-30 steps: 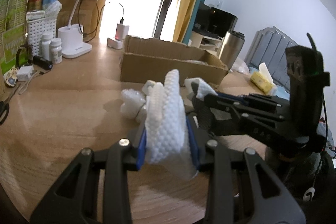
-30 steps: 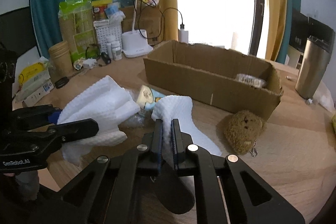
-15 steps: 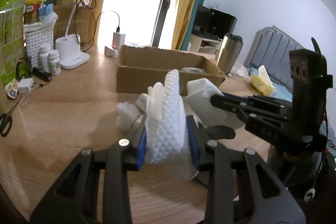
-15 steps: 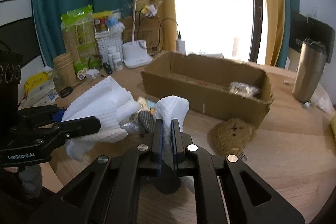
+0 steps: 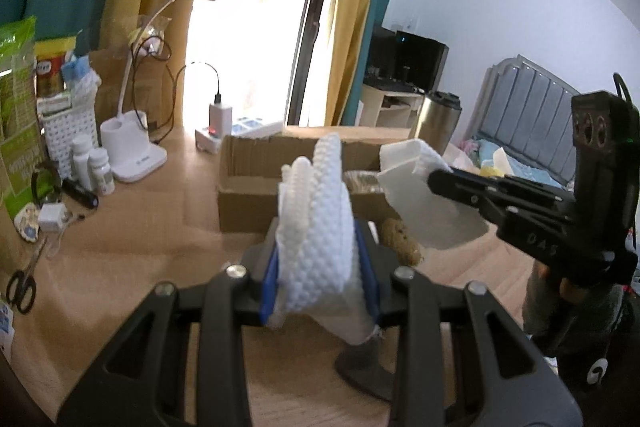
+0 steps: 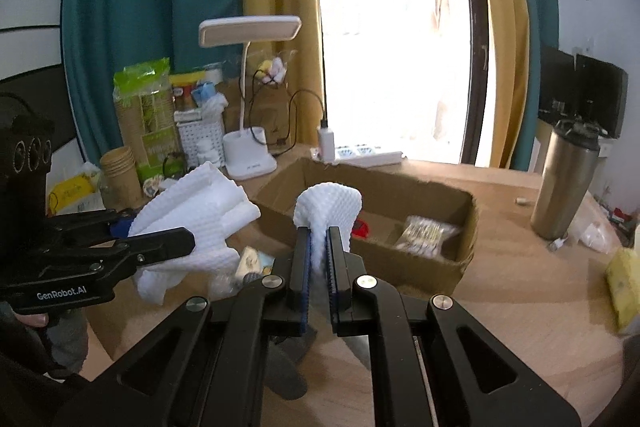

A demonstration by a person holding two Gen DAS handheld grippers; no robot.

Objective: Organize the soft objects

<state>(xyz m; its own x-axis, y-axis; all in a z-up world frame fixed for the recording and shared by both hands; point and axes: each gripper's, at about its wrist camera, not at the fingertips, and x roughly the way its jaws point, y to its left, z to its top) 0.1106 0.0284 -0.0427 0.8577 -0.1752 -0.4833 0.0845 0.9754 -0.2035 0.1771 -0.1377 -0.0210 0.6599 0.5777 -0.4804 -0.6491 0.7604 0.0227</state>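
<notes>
My left gripper [image 5: 318,267] is shut on a thick folded wad of white foam sheet [image 5: 316,215], held above the table; the wad also shows in the right wrist view [image 6: 192,223]. My right gripper [image 6: 318,259] is shut on a smaller piece of white foam sheet [image 6: 328,205], held up in front of the open cardboard box [image 6: 424,195]; this piece also shows in the left wrist view [image 5: 424,195]. The box [image 5: 244,195] holds a clear packet [image 6: 424,231] and something red. A brown plush toy [image 5: 400,239] lies on the table by the box.
A white desk lamp [image 6: 248,143], a white basket [image 6: 200,139], paper cups [image 6: 120,171], bottles [image 5: 92,167] and scissors [image 5: 22,287] stand along the left. A steel tumbler [image 6: 568,179] stands right of the box. Small packets [image 6: 252,263] lie below the grippers.
Both grippers have risen with their foam pieces and moved toward the cardboard box. The table items below now look farther away.
</notes>
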